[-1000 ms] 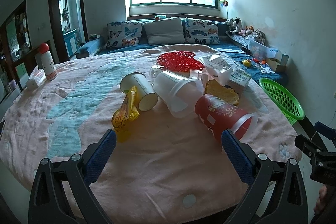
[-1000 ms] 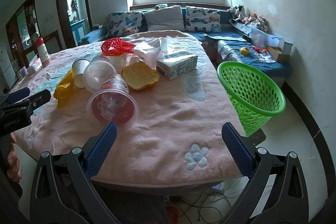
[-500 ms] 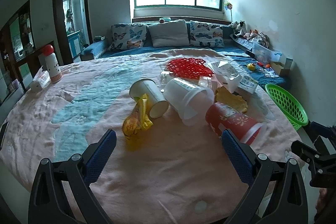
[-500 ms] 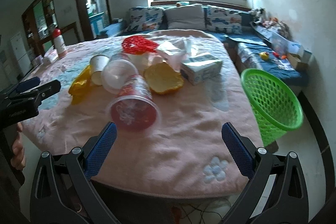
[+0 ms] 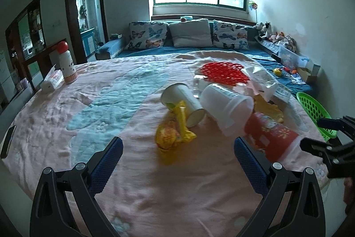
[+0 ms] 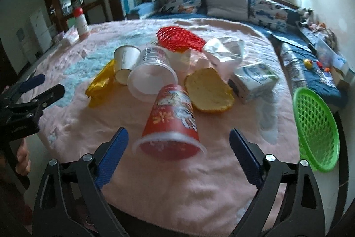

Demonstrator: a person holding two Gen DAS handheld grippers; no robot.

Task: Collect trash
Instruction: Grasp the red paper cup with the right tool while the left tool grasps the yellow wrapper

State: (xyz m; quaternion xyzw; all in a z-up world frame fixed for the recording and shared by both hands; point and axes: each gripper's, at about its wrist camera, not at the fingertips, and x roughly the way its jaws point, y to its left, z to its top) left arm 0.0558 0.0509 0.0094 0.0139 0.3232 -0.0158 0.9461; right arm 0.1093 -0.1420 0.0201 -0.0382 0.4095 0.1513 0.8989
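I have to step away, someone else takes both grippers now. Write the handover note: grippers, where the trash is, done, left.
Right gripper: jaws closing around the red cup, which lies on its side between them, not yet gripped.
Left gripper: open, empty, aimed at the yellow wrapper.
Trash is piled mid-table: white paper cup, clear plastic cup, red mesh, carton.
Green basket sits off the table's right edge.
Done: nothing seen collected.
Left: everything.
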